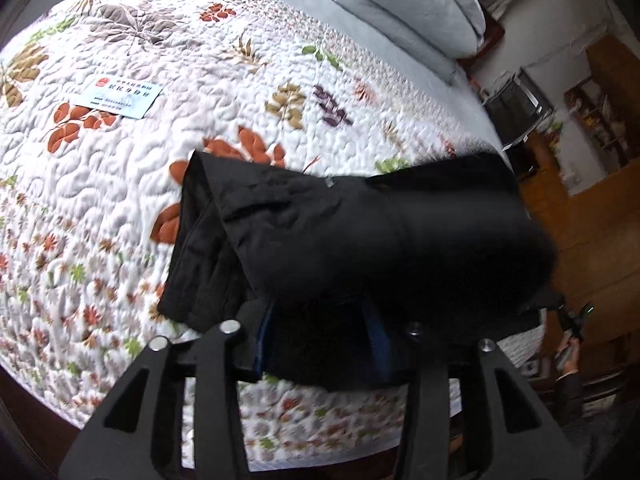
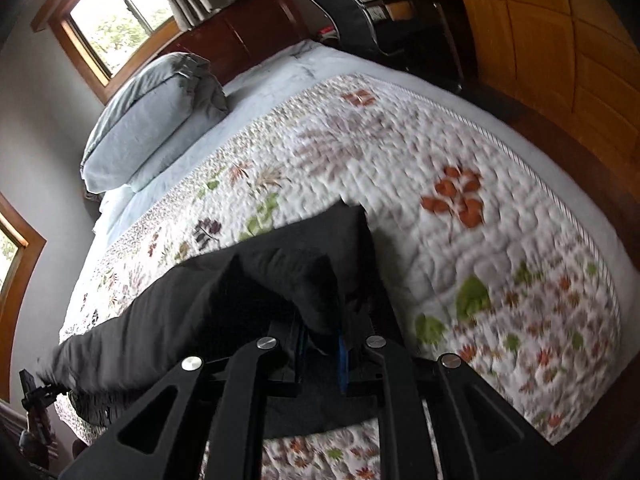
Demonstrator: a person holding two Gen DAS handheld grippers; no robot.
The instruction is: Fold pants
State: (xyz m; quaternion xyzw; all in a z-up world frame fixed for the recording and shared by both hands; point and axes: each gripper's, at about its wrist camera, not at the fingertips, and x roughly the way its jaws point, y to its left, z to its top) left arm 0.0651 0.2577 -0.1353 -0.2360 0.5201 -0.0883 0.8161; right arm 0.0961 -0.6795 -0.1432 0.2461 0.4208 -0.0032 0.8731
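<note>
The left gripper (image 1: 316, 344) is close to the camera. Its jaws stand partly open, with the black pants (image 1: 360, 240) lying over and between them. The cloth hides the tips, so I cannot tell if the pads press on it.

The right gripper (image 2: 324, 344) has its jaws almost closed, and they pinch a fold of the pants (image 2: 240, 292).

The pants hang in a long dark band between the two grippers, just above the bed's flowery quilt (image 1: 200, 120). One end is folded in layers and rests on the quilt.

Farther off, a small card (image 1: 120, 98) lies flat on the quilt, well apart from the pants. At the head of the bed is a pale blue pillow (image 2: 152, 120). Behind it are a window (image 2: 116, 16) and wooden cupboards (image 2: 560, 40).
</note>
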